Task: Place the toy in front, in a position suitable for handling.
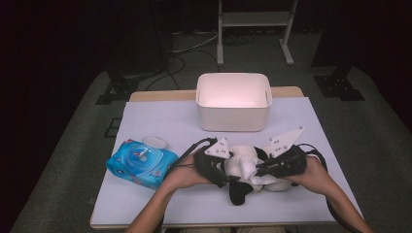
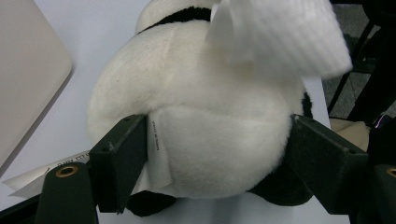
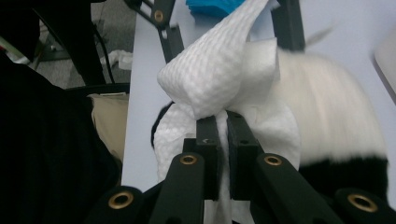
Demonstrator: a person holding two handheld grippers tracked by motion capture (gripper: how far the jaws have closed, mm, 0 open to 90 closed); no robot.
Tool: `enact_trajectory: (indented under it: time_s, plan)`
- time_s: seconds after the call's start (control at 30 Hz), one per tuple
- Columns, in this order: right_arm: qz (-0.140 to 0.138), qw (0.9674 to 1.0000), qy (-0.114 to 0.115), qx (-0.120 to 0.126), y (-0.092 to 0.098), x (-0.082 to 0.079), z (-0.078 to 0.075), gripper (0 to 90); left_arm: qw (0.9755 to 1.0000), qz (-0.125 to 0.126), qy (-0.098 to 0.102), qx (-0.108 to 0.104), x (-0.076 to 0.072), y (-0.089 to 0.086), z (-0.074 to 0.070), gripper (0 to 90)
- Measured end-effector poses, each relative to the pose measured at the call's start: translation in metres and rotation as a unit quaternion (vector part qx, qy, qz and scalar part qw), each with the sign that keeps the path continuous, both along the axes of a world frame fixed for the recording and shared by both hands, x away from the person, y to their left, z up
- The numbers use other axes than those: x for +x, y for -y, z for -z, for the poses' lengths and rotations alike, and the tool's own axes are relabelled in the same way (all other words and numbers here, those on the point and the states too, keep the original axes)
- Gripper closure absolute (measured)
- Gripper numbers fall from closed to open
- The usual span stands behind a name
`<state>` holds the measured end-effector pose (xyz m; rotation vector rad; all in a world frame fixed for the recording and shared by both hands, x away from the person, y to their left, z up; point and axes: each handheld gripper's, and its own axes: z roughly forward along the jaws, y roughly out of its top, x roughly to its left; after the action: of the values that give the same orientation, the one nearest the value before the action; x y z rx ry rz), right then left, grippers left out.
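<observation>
A black-and-white plush panda (image 1: 241, 160) lies on the white table cover near the front middle. My left gripper (image 1: 222, 171) comes in from the left. In the left gripper view its two jaws press into the white body of the panda (image 2: 210, 116) from both sides, so the left gripper (image 2: 215, 135) is shut on it. My right gripper (image 1: 264, 168) comes in from the right, shut on a white wet wipe (image 3: 215, 70). The wipe bunches above the closed tips of the right gripper (image 3: 223, 122) and rests against the panda (image 3: 327, 107). The wipe (image 2: 280, 37) hangs over the toy's top.
A blue pack of wet wipes (image 1: 141, 162) lies at the front left, with its round lid (image 1: 154, 141) beside it. A white rectangular bin (image 1: 233, 102) stands at the back middle. The table cover (image 1: 160, 121) ends close behind the bin and by the person's forearms.
</observation>
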<state>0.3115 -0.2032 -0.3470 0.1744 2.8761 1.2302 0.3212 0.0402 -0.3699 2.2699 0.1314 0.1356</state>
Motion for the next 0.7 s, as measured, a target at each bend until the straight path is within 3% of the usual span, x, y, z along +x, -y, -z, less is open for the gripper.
enact_trajectory:
  time_s: [0.17,0.5,0.6,0.7]
  plan:
    - [-0.008,1.0000,0.005,-0.001,-0.011,0.002,-0.003,84.6,1.0000,-0.001,0.000,-0.004,0.001,-0.002,0.001,21.6]
    - [0.033,0.9994,-0.010,0.002,0.031,0.004,0.002,84.4,1.0000,-0.003,0.007,-0.005,-0.001,0.000,0.000,21.5]
    - [0.026,0.9996,-0.007,-0.001,0.026,0.004,-0.002,84.4,1.0000,-0.002,0.007,0.000,-0.002,0.001,-0.001,21.5]
    - [0.009,0.9999,-0.006,-0.008,0.008,0.007,-0.005,84.4,1.0000,-0.001,0.009,0.003,-0.003,0.001,-0.001,21.5]
